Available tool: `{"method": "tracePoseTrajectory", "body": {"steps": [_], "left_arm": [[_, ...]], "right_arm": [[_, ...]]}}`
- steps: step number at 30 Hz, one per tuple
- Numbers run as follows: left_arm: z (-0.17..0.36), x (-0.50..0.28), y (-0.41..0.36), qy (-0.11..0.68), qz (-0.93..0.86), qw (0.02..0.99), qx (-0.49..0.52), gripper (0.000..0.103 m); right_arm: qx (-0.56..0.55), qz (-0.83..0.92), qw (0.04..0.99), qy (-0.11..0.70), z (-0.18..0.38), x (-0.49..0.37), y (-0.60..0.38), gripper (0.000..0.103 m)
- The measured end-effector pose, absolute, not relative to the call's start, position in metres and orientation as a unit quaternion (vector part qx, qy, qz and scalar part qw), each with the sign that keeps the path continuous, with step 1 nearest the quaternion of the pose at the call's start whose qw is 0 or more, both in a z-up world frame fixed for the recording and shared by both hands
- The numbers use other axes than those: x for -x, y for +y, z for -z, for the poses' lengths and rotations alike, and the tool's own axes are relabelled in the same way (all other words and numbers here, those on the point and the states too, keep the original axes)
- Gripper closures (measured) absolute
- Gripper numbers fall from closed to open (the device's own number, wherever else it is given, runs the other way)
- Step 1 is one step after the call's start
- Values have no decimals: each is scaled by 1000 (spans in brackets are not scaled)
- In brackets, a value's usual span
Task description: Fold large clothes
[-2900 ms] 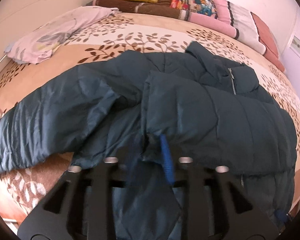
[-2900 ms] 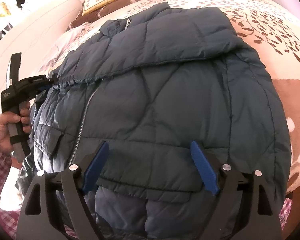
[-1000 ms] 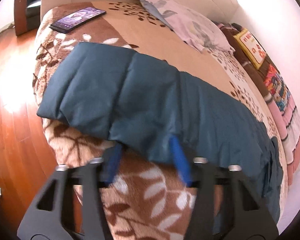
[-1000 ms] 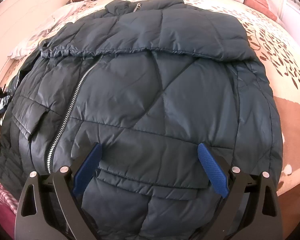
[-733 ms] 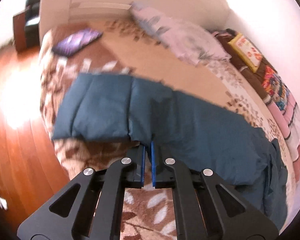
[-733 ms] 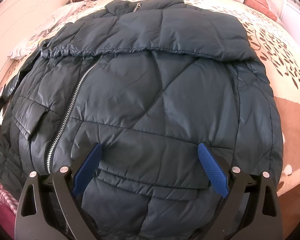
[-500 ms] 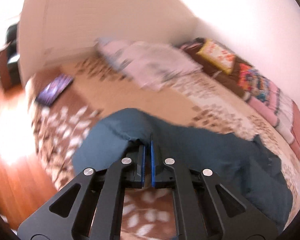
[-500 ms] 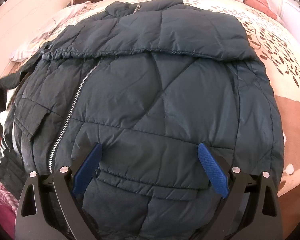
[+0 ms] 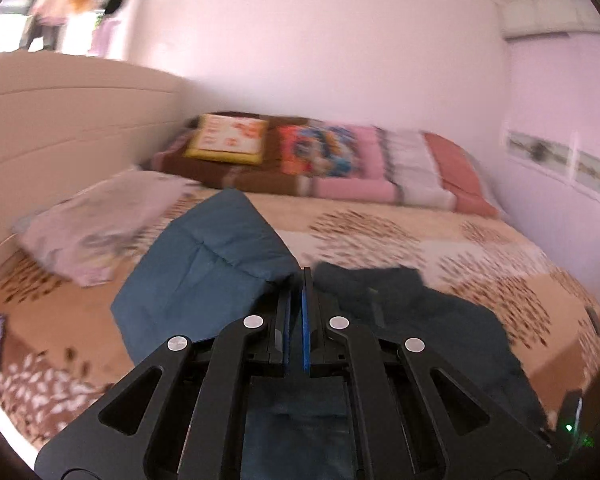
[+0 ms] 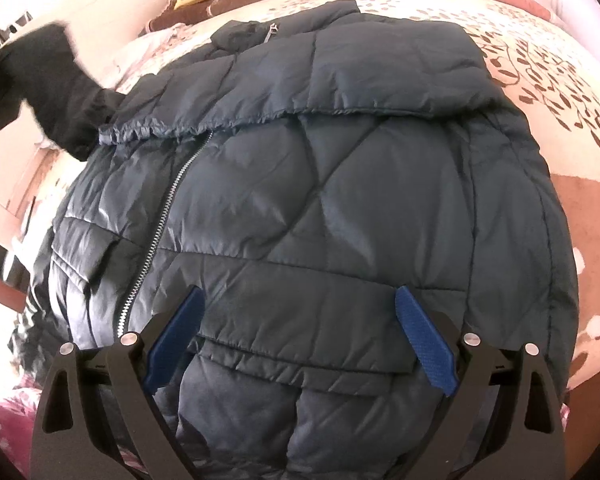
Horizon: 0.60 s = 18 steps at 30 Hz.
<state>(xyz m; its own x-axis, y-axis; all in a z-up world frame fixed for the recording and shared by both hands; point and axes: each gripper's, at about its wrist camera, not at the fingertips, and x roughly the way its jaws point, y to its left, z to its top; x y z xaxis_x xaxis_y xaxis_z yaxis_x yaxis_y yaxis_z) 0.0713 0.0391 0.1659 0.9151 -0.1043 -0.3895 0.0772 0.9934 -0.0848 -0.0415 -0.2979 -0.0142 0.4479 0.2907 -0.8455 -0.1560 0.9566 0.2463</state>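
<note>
In the left wrist view my left hand-held gripper (image 9: 296,316) is pinched on the sleeve (image 9: 208,276), whose length rises ahead-left above the bed (image 9: 460,240), the jacket (image 9: 420,312) lying lower right. In the right wrist view my right hand-held gripper (image 10: 300,336) stands spread over the hem, collar pointing away, so the left is nearer the sleeve.

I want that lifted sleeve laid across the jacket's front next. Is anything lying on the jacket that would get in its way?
Nothing visible does. The left gripper holds the sleeve up; the jacket front is bare, and the open right gripper hovers only at its near hem.
</note>
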Motion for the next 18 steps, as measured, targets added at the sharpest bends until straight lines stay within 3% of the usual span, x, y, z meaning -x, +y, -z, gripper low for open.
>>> {"method": "tracePoseTrajectory", "body": {"steps": [7, 15, 16, 18], "left_arm": [[-113, -102, -58, 293, 134, 947, -4, 100], [-38, -107, -96, 376, 139, 915, -51, 98], [-33, -107, -96, 382, 137, 912, -55, 95], [-24, -106, -100, 397, 142, 905, -61, 76]], "right_arm": [[-92, -144, 847, 503, 12, 41, -307, 10], [-105, -148, 845, 503, 12, 41, -314, 11], [-105, -148, 845, 504, 12, 41, -314, 11], [-103, -147, 844, 505, 13, 41, -314, 11]]}}
